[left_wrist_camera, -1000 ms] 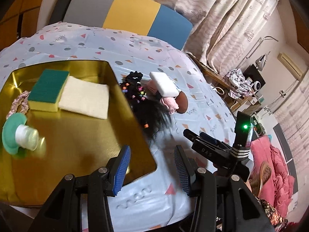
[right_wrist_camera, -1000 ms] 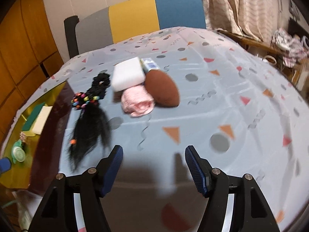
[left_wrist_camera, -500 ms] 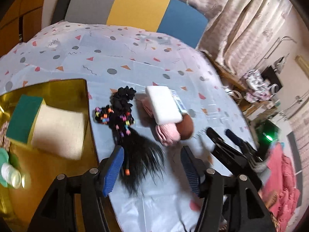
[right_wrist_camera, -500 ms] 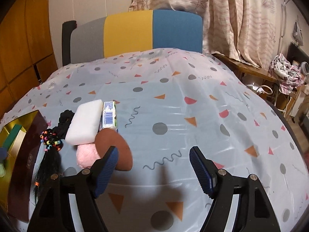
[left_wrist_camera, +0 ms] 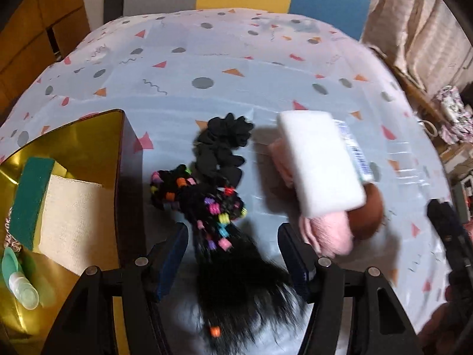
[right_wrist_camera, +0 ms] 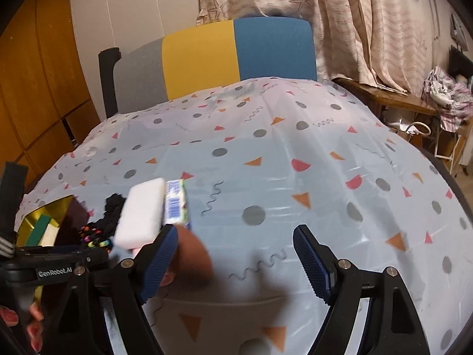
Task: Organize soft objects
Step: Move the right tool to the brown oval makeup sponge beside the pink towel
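The left tool point(left_wrist_camera: 233, 253) hangs with its blue-padded fingers spread wide, one on each side of a black hairpiece point(left_wrist_camera: 230, 254) strung with coloured beads, and neither pad touches it. The hairpiece lies on the counter point(left_wrist_camera: 207, 68), which is covered by a pale cloth printed with triangles and dots. Using the hairpiece as the reference, a black scrunchie point(left_wrist_camera: 224, 145) sits just beyond its beaded end, touching it. To its right lie a pink puff point(left_wrist_camera: 328, 233) and a brown sponge point(left_wrist_camera: 369, 210), with a white foam block point(left_wrist_camera: 319, 162) resting on top of both; a small printed packet point(left_wrist_camera: 353, 148) lies against the far side of the block. To the left of the hairpiece, just beside it, stands a gold tray point(left_wrist_camera: 88, 136) holding a green sponge point(left_wrist_camera: 29, 198), a cream cloth point(left_wrist_camera: 77, 219) and a small clear bottle point(left_wrist_camera: 22, 288). The right tool point(right_wrist_camera: 236, 254) also has its fingers wide apart and holds nothing; it hovers over bare cloth to the right of the pile, its left finger in front of the brown sponge point(right_wrist_camera: 195, 254).
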{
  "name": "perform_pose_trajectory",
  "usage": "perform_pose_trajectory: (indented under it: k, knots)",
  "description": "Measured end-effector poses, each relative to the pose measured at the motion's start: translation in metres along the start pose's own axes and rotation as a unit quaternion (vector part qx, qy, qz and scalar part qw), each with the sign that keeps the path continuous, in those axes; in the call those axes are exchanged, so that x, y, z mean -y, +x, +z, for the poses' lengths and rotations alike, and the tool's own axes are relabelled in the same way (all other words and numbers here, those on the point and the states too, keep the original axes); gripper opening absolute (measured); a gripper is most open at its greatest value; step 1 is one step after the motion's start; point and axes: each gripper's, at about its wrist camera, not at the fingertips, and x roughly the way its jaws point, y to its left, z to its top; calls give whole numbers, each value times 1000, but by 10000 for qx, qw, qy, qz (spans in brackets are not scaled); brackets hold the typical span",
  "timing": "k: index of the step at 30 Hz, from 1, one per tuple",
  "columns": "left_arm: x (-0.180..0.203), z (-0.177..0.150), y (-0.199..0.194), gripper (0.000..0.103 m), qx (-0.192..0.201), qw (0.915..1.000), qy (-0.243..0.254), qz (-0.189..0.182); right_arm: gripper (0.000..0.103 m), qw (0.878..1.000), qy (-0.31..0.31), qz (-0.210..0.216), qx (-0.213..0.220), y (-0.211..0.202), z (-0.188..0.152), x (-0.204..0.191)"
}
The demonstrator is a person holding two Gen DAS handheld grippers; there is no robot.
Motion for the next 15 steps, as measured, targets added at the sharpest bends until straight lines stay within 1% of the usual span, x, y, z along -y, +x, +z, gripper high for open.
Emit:
perform_pose_trajectory:
  k: [1,2,4,5,6,8,10,11,12,13,14,15]
  knots:
    - [2,1,1,64,73,9999,43,102,81,10000,72,14,-28,2,1,4]
    - [5,3,3,64,138,9997,85,205,81,9996,270,70,-107,5,2,10]
    - [8,5,7,64,192,9990,148,379,81,9961,757,307,-331,9,1,23]
    - [10,5,8,64,239,9985,182,454,81,9925,1037,482,-437,11,0,30]
    - [11,5,10,64,298,9982,218,481,81,9906,1162,538,-484,12,-1,33]
    - [14,1,11,64,449,9963,341,645,82,9895,1266,439,-540,13,-1,39]
    - [15,-5,9,59,646,9941,464,740,82,9887,1345,399,-527,12,-1,42]
    - [15,-7,7,53,732,9932,501,758,82,9881,1379,429,-522,11,-1,43]
    - [14,-11,3,44,828,9924,541,739,83,9874,1419,477,-515,10,-1,43]
    - [14,-15,0,40,856,9935,531,523,83,9873,1424,494,-503,9,-1,42]
    - [14,-17,-1,32,836,9949,508,264,83,9876,1403,498,-498,8,-1,41]
    - [15,-20,-2,32,808,9953,516,147,83,9880,1372,496,-501,8,-1,40]
